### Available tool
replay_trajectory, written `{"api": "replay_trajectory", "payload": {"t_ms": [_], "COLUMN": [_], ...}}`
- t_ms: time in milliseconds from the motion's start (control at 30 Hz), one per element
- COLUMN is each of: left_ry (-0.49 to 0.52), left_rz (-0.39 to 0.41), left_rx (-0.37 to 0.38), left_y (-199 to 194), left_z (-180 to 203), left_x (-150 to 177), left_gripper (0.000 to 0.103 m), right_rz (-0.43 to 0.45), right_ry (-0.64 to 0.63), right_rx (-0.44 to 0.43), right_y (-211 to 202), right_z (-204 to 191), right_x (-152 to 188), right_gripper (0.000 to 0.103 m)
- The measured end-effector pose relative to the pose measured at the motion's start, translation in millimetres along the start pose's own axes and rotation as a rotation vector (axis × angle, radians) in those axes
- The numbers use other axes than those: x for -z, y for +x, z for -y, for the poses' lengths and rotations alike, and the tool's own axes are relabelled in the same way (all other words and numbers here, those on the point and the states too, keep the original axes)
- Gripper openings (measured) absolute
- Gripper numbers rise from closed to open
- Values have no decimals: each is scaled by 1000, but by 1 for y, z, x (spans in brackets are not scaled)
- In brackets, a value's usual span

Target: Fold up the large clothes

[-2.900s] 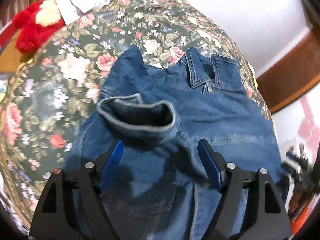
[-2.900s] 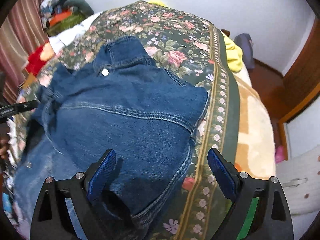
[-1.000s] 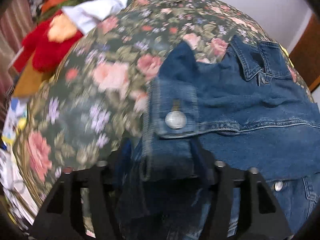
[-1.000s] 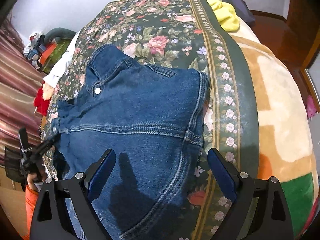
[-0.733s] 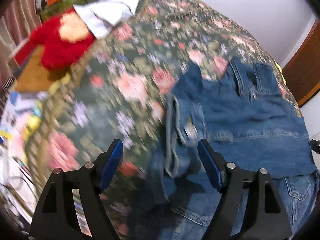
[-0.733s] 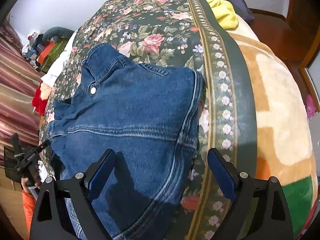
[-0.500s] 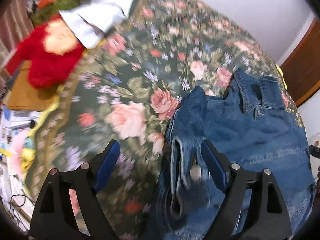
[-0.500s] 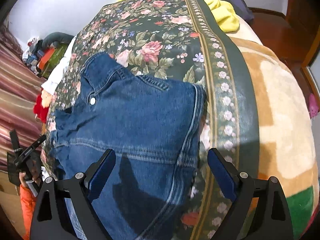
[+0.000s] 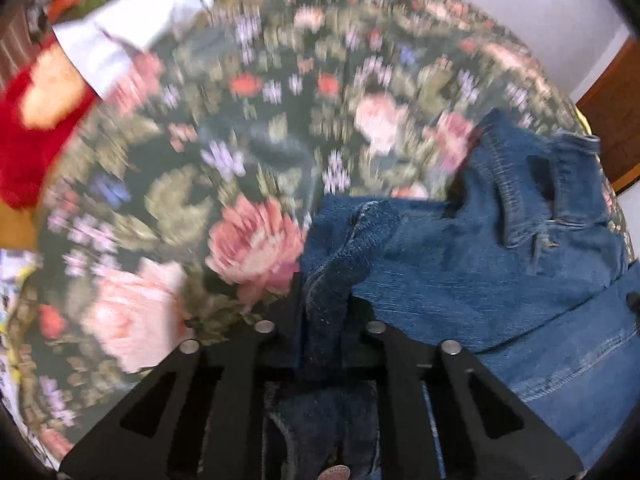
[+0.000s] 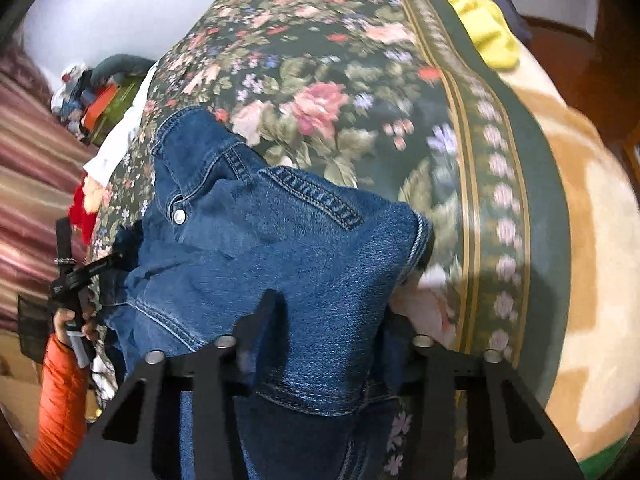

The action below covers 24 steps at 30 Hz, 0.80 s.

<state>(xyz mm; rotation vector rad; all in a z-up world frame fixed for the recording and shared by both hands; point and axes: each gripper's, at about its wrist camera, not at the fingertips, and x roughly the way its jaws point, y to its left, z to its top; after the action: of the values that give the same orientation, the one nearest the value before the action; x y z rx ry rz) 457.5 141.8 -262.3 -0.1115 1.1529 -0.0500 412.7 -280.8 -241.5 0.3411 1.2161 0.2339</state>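
A blue denim jacket lies on the floral bedspread. In the left wrist view my left gripper is shut on a bunched fold of denim at the jacket's left edge. In the right wrist view the jacket lies collar away from me, and my right gripper is shut on its right side, with denim draped over the fingers. The left gripper shows at the jacket's far left edge there.
A red plush toy and white cloth lie at the bed's far left. A yellow garment lies at the far right edge. The blanket's green border and tan fleece run along the right.
Both grippers were open half a second ago. Both have dropped onto the jacket and closed on denim, the left on the left edge fold, the right on the right side.
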Motion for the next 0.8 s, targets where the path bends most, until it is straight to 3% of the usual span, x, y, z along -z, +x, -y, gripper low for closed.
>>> {"api": "replay_trajectory", "payload": {"t_ms": [100,267,400,533,667,700,767,800], "left_ry": [-12,-69,-88,-146,-175,-168,-147,-131], "left_rz": [104,161,150,92,78,87,99,105], "left_rx": [-2,0,-77,-101,-88,-87,-100,-113], "left_y": [-41,-78,-67,-41,-21,-20,-21,-22], "left_z": [-6,-33,-56,-80,-94,-94,-91,-88], "left_x": [-1,-8,-11,-13,-11,-10,-7,-5], "left_gripper": [9,9,9,11,20,20,20,20], "right_rz": [36,49,48,38,47,49,64,79], "right_ry": [-39,-104,-161,-161,-211,-224,-280,-306], "right_rx": [17,34,46,58,116,119,170,217], "right_y": [-5,4,27,61,78,79,77,77], "right_z": [-10,-37,-62,-77,-84,-84,-85,-83], "right_x": [-19,-60,-87,-111,-120,-120,-116,-114], "right_gripper": [26,19,19,19,20,23,41,64]}}
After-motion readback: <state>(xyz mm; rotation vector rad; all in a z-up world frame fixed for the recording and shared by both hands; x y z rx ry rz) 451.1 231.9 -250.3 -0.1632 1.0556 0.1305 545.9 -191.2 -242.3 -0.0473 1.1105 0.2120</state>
